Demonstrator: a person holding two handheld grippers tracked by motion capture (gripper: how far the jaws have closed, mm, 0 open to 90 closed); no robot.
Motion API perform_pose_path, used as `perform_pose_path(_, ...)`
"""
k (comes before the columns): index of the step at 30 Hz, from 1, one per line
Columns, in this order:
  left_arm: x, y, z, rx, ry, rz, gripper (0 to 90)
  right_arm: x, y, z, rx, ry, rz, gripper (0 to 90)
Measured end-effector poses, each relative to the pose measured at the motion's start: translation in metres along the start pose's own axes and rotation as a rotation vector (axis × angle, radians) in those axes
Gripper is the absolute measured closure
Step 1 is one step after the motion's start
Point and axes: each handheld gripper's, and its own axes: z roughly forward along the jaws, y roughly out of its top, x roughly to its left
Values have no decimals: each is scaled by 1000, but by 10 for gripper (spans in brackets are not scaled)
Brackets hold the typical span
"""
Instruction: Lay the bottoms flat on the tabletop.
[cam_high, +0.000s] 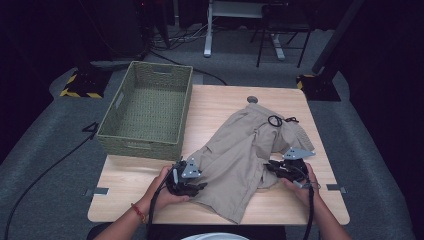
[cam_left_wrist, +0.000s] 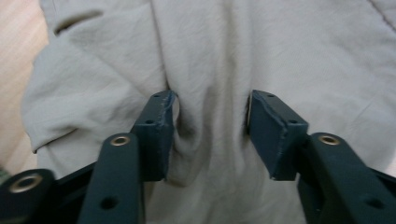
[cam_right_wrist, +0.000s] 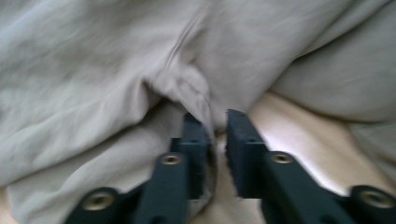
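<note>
While the khaki shorts (cam_high: 245, 155) are lying spread across the middle of the wooden table (cam_high: 125, 185), just to the right of the green woven basket (cam_high: 150, 107), both grippers are working at the near hem. On one side the left gripper (cam_left_wrist: 210, 126) is pressing down into the cloth with its jaws apart, a soft ridge of fabric bunching up between them but not yet pinched. On the other, the right gripper (cam_right_wrist: 215, 140) is nipping a thin fold at the shorts' edge, its jaws nearly together with the cloth squeezed between the pads. To do this well, I'd say the left one needs to be closing squarely on that ridge, gathering both layers rather than just the top one. It should also be matching the right grip's height along the hem, so the shorts are lifting evenly and not twisting or slipping out.
</note>
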Motion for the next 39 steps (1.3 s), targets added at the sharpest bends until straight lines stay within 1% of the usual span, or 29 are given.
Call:
perform_pose_path(1, 3, -1, 4, 24, -16, -4, 573, -8, 4, -4, -20, -35, 8, 882)
perform_pose_path(2, 3, -1, 4, 24, -16, -4, 595, -8, 4, -4, -20, -35, 8, 882)
perform_pose_path(3, 3, -1, 5, 41, -13, 8, 613, -15, 9, -10, -65, -63, 16, 900)
perform_pose_path(4, 2, -1, 6, 48, -17, 10, 613, -15, 9, -10, -65, -63, 16, 900)
perform_pose_path(5, 1, -1, 7, 53, -23, 17, 661, -23, 19, -16, -120, -76, 31, 900)
perform_pose_path(6, 0, -1, 7, 64, -24, 26, 661, -23, 19, -16, -120, -76, 31, 900)
perform_pose_path(7, 0, -1, 8, 67, -31, 35, 674, -26, 27, -17, -135, -97, 22, 900)
perform_pose_path(9, -2, 0, 8, 72, -33, 39, 703, -33, 47, -16, -131, -137, -16, 900)
perform_pose_path(11, -4, 0, 7, 59, -53, 46, 709, -38, 69, -14, -130, -179, -48, 900)
perform_pose_path(14, -7, -2, 7, 67, -53, 55, 730, -40, 105, -15, -140, -178, -70, 900)
perform_pose_path(15, -7, -4, 6, 66, -58, 56, 733, -32, 128, -14, -125, -177, -116, 900)
perform_pose_path(16, -7, -4, 6, 66, -58, 56, 733, -28, 136, -14, -122, -178, -132, 900)
perform_pose_path(19, -7, -5, 4, 71, -63, 50, 733, -4, 166, -1, -81, -144, -212, 896)
perform_pose_path(20, -6, -6, 4, 68, -65, 53, 733, -4, 166, -1, -81, -144, -212, 896)
perform_pose_path(21, -7, -6, 4, 70, -64, 49, 733, 4, 174, 7, -49, -118, -233, 895)
perform_pose_path(22, -7, -5, 4, 69, -66, 44, 732, 16, 181, 19, -28, -90, -261, 895)
perform_pose_path(24, -9, -5, 5, 64, -76, 54, 730, 31, 188, 39, 14, -66, -300, 889)
perform_pose_path(25, -10, -4, 6, 63, -80, 55, 725, 48, 192, 63, 54, -40, -332, 881)
perform_pose_path(26, -11, -4, 6, 66, -82, 61, 725, 48, 192, 63, 54, -40, -332, 881)
perform_pose_path(28, -13, -3, 7, 62, -96, 63, 722, 64, 192, 88, 103, -20, -367, 862)
perform_pose_path(29, -13, -3, 7, 64, -104, 67, 718, 75, 190, 105, 124, 3, -373, 839)
perform_pose_path(31, -15, -3, 8, 63, -115, 69, 714, 78, 188, 108, 129, 13, -372, 813)
perform_pose_path(32, -15, -3, 8, 62, -120, 73, 714, 84, 186, 114, 131, 27, -368, 721)
perform_pose_path(33, -16, -3, 8, 56, -128, 65, 710, 90, 182, 118, 131, 66, -346, 520)
perform_pose_path(34, -18, -3, 8, 51, -148, 60, 704, 92, 180, 118, 136, 96, -337, 458)
perform_pose_path(35, -18, -3, 8, 51, -148, 60, 697, 92, 180, 118, 136, 96, -337, 458)
perform_pose_path(36, -22, -2, 8, 59, -156, 69, 677, 93, 177, 106, 109, 98, -323, 356)
perform_pose_path(37, -22, -2, 8, 59, -156, 69, 661, 92, 176, 95, 77, 137, -309, 349)
perform_pose_path(39, -24, -1, 7, 76, -158, 74, 578, 88, 173, 69, 16, 156, -294, 307)
